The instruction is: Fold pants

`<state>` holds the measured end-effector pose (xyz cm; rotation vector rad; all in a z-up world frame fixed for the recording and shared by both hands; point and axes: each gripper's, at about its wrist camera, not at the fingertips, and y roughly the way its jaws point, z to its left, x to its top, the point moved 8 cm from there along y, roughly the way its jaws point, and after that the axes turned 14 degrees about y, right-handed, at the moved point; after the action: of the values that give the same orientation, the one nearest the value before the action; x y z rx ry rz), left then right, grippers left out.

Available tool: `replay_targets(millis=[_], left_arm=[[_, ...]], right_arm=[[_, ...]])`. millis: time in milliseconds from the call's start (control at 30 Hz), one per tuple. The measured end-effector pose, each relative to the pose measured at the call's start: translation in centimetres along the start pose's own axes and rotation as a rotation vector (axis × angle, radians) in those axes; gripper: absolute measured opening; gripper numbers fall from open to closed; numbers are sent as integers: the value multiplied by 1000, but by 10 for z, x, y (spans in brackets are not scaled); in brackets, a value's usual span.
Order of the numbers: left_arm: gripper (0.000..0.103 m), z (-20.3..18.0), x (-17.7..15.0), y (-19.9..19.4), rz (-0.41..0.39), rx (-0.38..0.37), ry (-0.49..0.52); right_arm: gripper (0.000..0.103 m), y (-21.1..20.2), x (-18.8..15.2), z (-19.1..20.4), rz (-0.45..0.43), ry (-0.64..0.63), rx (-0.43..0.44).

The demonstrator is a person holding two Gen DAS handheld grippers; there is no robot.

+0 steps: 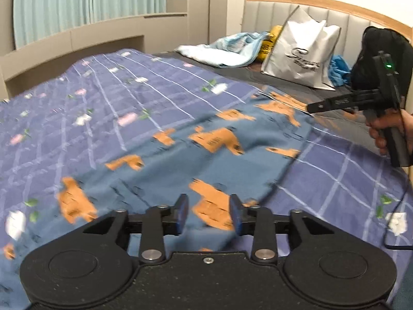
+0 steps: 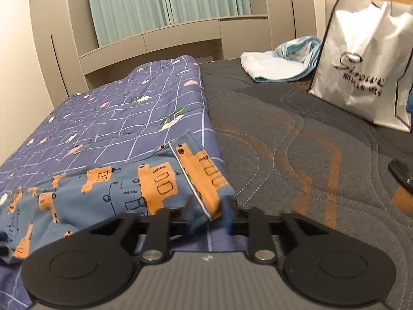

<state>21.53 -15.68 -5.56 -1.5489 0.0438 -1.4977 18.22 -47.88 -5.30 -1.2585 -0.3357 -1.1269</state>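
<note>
Blue pants [image 1: 180, 155] with orange truck prints lie spread on a purple checked quilt [image 1: 103, 98] on the bed. My left gripper [image 1: 209, 213] is open, its blue-padded fingers straddling the near end of the pants. My right gripper [image 2: 209, 214] is open around the white-piped hem of the pants [image 2: 155, 183] at the quilt's right edge. It also shows in the left wrist view [image 1: 313, 108] at the far end of the pants, held by a hand.
A white shopping bag [image 2: 366, 64] stands on the grey mattress [image 2: 284, 142] near the headboard [image 1: 322, 2]. A light blue cloth [image 2: 278, 62] lies behind it. A black bag [image 1: 382, 51] sits at right. Beige cabinets and curtains line the far wall.
</note>
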Motion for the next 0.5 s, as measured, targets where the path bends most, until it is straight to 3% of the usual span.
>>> replay_targets(millis=[100, 167, 233, 367, 433, 500], left_arm=[[68, 28, 6, 0, -3, 56, -21], [78, 46, 12, 6, -10, 77, -39], [85, 62, 19, 15, -10, 91, -40], [84, 83, 33, 46, 20, 73, 16], [76, 85, 39, 59, 32, 56, 70], [58, 83, 42, 70, 51, 5, 123]], right_arm=[[68, -2, 6, 6, -33, -38, -11], [85, 0, 11, 12, -51, -73, -12], [90, 5, 16, 21, -53, -106, 4], [95, 25, 24, 44, -19, -182, 58], [95, 36, 27, 58, -3, -236, 78], [94, 44, 28, 73, 14, -294, 109]])
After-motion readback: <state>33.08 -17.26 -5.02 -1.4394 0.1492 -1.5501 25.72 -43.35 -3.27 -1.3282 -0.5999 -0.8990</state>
